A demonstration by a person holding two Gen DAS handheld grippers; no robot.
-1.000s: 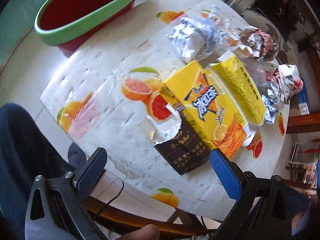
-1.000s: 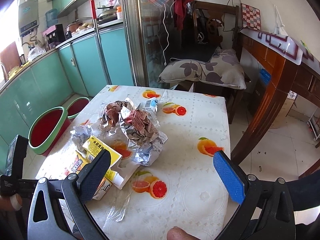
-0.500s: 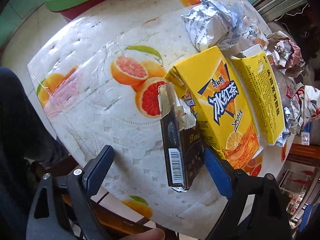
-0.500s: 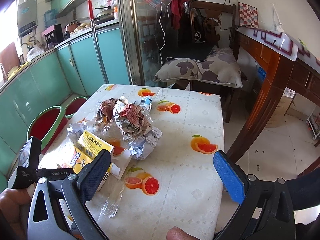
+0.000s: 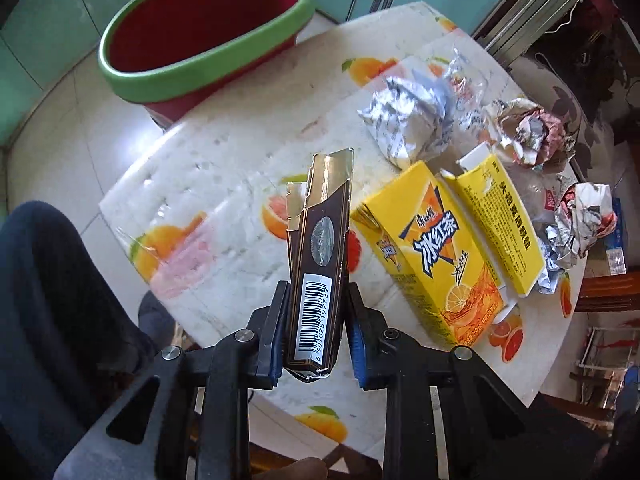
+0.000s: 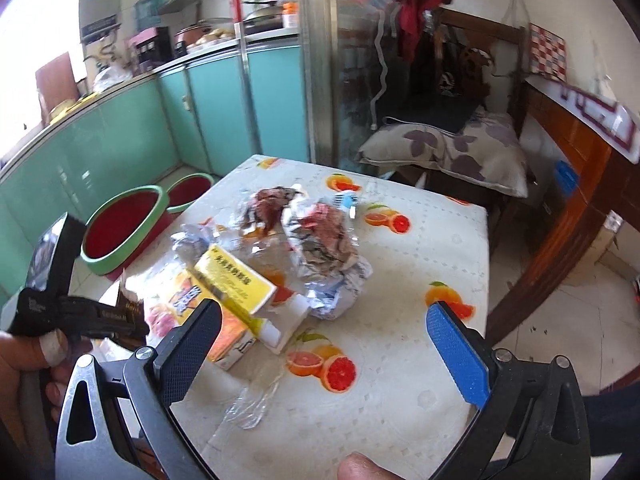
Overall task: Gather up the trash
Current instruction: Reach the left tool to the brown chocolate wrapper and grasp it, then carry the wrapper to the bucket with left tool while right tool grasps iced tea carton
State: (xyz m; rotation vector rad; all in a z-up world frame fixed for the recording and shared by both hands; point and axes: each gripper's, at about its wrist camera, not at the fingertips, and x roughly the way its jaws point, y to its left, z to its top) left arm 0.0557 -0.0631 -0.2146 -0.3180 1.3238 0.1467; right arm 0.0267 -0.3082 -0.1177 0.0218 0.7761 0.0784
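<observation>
My left gripper [image 5: 316, 320] is shut on a dark brown cigarette pack [image 5: 320, 256] with a barcode, held above the table's near edge. The pack also shows in the right wrist view [image 6: 130, 304], at the left. On the table lie a yellow iced-tea carton [image 5: 432, 256], a yellow medicine box [image 5: 500, 228], a crumpled silver wrapper [image 5: 408, 120] and crumpled printed wrappers [image 5: 528, 132]. A red bin with a green rim [image 5: 200, 36] stands on the floor beyond the table. My right gripper [image 6: 324, 344] is open and empty above the table's near side.
The table [image 6: 420, 240] has a fruit-print cover. A second red bin [image 6: 188, 192] stands behind the first. A cushioned chair [image 6: 448, 148] is at the far side, a wooden desk [image 6: 580, 168] to the right, and teal cabinets [image 6: 132, 140] to the left.
My left gripper has closed on the cigarette pack and lifted it off the table, turning toward the red bin. The right gripper has barely moved.
</observation>
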